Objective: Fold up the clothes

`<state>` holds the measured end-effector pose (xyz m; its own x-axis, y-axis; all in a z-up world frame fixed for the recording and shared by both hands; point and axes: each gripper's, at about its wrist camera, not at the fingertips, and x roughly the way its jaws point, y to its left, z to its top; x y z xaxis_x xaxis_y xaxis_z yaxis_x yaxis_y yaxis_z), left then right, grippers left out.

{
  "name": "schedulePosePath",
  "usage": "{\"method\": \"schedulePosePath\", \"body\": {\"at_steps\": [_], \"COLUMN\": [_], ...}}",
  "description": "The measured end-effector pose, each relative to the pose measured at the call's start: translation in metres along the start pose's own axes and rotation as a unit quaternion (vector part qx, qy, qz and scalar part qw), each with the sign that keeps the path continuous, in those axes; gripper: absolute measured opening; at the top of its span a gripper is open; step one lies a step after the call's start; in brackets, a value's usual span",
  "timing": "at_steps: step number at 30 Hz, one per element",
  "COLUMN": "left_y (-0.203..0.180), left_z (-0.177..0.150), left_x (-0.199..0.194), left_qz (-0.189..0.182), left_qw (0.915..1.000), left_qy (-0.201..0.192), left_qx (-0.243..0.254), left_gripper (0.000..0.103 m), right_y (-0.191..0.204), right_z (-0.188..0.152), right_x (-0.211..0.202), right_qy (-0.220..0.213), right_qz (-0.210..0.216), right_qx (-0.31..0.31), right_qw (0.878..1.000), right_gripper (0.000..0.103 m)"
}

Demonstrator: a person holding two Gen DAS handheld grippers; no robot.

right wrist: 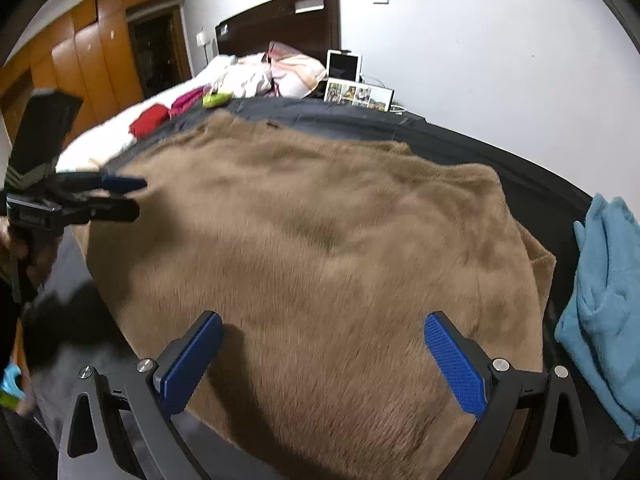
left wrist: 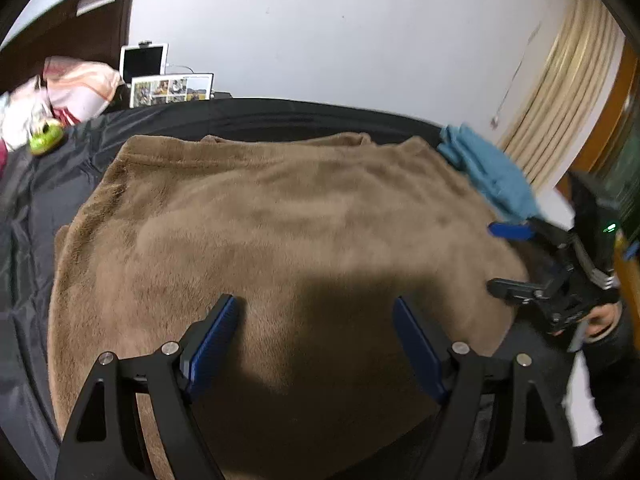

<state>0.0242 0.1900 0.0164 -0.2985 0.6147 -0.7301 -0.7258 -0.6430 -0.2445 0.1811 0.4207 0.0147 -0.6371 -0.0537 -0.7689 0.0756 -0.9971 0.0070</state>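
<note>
A brown fleece garment (left wrist: 280, 220) (right wrist: 320, 240) lies spread flat on a dark sheet (left wrist: 248, 114) (right wrist: 500, 152) covering the bed. My left gripper (left wrist: 315, 302) stands open over the garment's near part, nothing between its blue pads. It also shows at the left edge of the right wrist view, as the left gripper (right wrist: 136, 196) by the garment's left border. My right gripper (right wrist: 323, 320) is open too, above the near edge of the fleece, holding nothing. In the left wrist view the right gripper (left wrist: 500, 258) sits at the garment's right border, a hand behind it.
A folded blue cloth (left wrist: 492, 176) (right wrist: 600, 300) lies right of the garment. At the bed's head are pillows (right wrist: 288, 68), a tablet (right wrist: 344, 65), a photo frame (right wrist: 360, 96), red clothing (right wrist: 150, 120) and a green object (left wrist: 46, 140). Behind stand a wooden wardrobe (right wrist: 100, 52) and curtains (left wrist: 560, 100).
</note>
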Motion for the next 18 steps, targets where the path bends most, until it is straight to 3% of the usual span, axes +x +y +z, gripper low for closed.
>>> {"method": "schedulePosePath", "body": {"at_steps": [12,18], "left_y": [0.004,-0.005], "left_z": [-0.014,-0.011], "left_x": [0.017,0.014], "left_qz": [0.021,0.043], "left_qw": [0.9996,0.9988], "left_qy": [-0.004,0.005], "left_qx": [0.018,0.022], "left_gripper": [0.082,0.083], "right_y": [-0.005,-0.046], "right_z": [-0.021,-0.055], "right_x": [0.008,-0.024], "right_qy": [-0.007,-0.034], "right_qz": [-0.020,0.002], "right_qx": [0.003,0.126], "right_qw": [1.000,0.991], "right_gripper": [0.102,0.102]}}
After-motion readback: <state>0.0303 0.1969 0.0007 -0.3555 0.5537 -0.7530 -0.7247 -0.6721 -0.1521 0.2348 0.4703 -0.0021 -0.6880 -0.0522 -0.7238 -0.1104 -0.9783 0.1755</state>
